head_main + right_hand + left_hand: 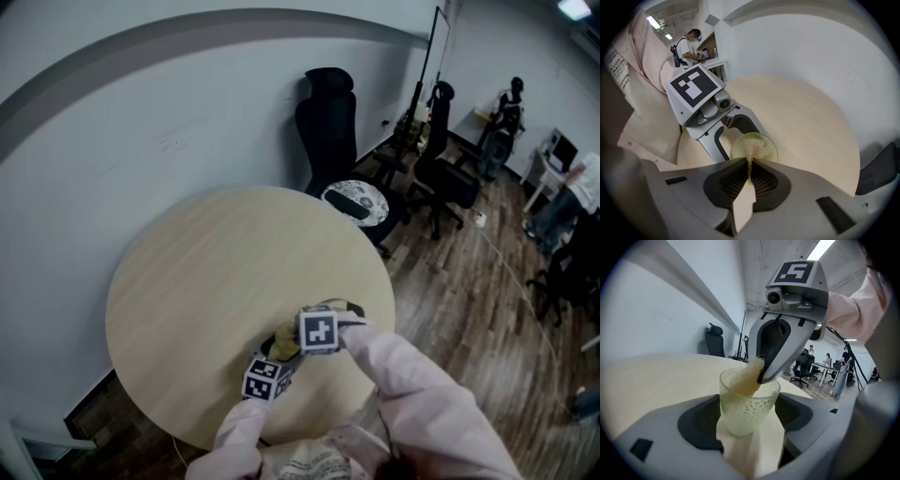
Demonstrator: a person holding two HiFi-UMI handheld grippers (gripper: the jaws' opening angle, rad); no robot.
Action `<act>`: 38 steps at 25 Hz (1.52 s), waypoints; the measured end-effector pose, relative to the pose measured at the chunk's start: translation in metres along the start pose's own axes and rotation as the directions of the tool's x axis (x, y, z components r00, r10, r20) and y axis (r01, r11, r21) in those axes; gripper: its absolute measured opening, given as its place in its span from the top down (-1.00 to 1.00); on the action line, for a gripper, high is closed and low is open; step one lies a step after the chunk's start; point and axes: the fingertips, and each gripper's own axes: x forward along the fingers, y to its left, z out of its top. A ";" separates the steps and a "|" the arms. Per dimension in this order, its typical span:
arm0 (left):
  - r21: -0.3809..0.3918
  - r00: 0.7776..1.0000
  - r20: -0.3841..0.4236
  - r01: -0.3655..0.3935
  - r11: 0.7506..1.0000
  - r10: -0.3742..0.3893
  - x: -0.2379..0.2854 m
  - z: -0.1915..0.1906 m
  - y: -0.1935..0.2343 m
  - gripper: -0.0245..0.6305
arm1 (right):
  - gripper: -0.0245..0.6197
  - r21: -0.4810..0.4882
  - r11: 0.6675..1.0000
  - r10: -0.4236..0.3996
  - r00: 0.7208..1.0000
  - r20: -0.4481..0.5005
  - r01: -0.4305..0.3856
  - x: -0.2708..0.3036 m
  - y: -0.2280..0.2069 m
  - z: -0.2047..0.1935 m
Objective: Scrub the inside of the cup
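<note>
A pale green, see-through cup (746,409) with a pebbled pattern is upright between the jaws of my left gripper (747,420), which is shut on it just above the round wooden table (187,272). My right gripper (761,377) comes down from above, shut on a tan fibrous sponge (744,378) that reaches into the cup's mouth. From the right gripper view I look straight down into the cup (761,143), with the sponge (751,151) pinched at my right gripper's (749,161) tips and the left gripper (733,138) around the cup. In the head view both grippers (319,330) (264,378) meet near the table's front edge.
A black office chair (328,122) and a seat with a patterned cushion (356,200) stand just behind the table. More chairs, desks and people (506,117) are on the wooden floor at the right. A white wall runs along the left.
</note>
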 end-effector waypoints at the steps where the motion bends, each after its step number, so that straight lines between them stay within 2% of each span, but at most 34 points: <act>1: 0.000 1.000 -0.001 0.000 1.000 0.000 0.000 0.000 0.000 -0.19 | 0.84 0.003 1.000 0.006 1.000 -0.001 -0.006 0.001 0.000 0.001; 7: -0.002 1.000 -0.001 0.002 1.000 -0.002 0.001 -0.001 -0.001 -0.19 | 0.84 0.053 0.997 0.052 0.999 -0.014 -0.051 0.005 0.002 0.000; 12: -0.002 1.000 0.000 0.002 1.000 -0.002 0.000 -0.002 0.000 -0.19 | 0.84 0.068 0.997 0.024 1.000 0.000 -0.023 0.003 -0.008 0.003; 16: -0.003 1.000 -0.003 0.001 1.000 -0.001 0.000 -0.001 -0.001 -0.19 | 0.84 0.118 0.991 0.071 0.997 -0.033 -0.066 0.007 -0.003 -0.005; 20: -0.003 1.000 -0.003 0.003 1.000 -0.003 0.001 -0.001 -0.001 -0.19 | 0.84 0.178 0.978 0.123 0.991 -0.051 -0.112 0.012 0.000 -0.011; 30: -0.009 1.000 -0.004 0.005 1.000 -0.005 -0.001 -0.003 0.000 -0.19 | 0.84 0.295 0.939 0.187 0.982 -0.014 -0.175 0.015 0.004 -0.007; 38: -0.008 1.000 -0.009 0.007 1.000 -0.007 0.001 -0.002 0.000 -0.19 | 0.84 0.386 0.891 0.245 0.969 0.029 -0.237 0.015 0.007 -0.005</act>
